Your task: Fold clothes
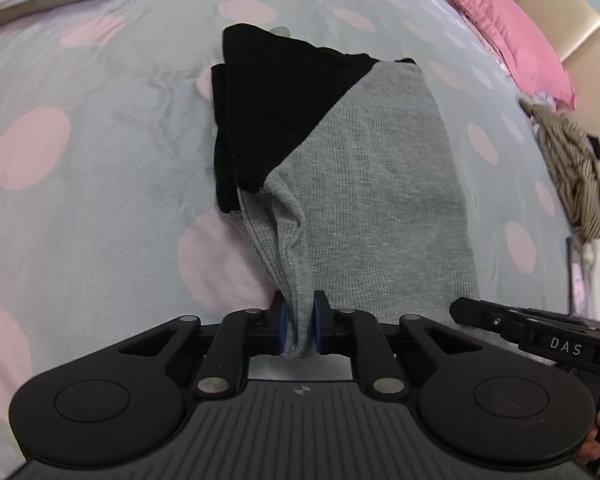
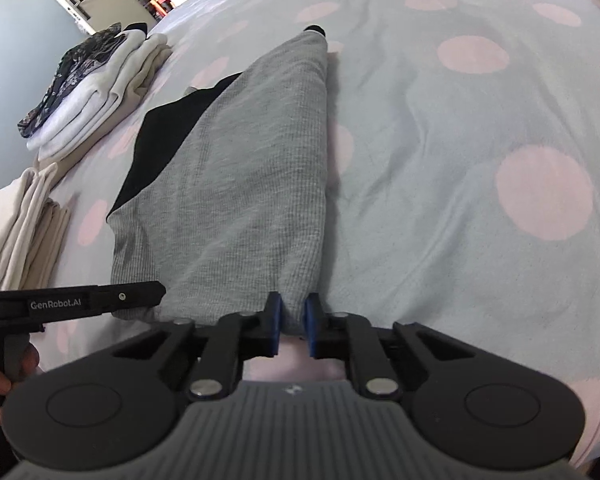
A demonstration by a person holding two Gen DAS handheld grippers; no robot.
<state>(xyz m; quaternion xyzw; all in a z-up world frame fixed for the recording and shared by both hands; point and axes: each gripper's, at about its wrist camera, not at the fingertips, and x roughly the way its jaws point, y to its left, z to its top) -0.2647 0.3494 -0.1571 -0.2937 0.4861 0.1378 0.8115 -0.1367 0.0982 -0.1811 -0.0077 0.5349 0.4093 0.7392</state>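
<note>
Grey-and-black garment [image 1: 340,160] lies folded on the polka-dot bed [image 1: 80,200] — I have my left tool [image 1: 300,328] clenched on its near left corner. My right tool [image 2: 291,330] pinches the near right corner.

White letters "DAS" on the black right gripper [image 1: 540,332], just right of the grey garment [image 1: 372,184]. White "GenRobot.AI" on the black left gripper [image 2: 72,304], just left of that garment.
</note>
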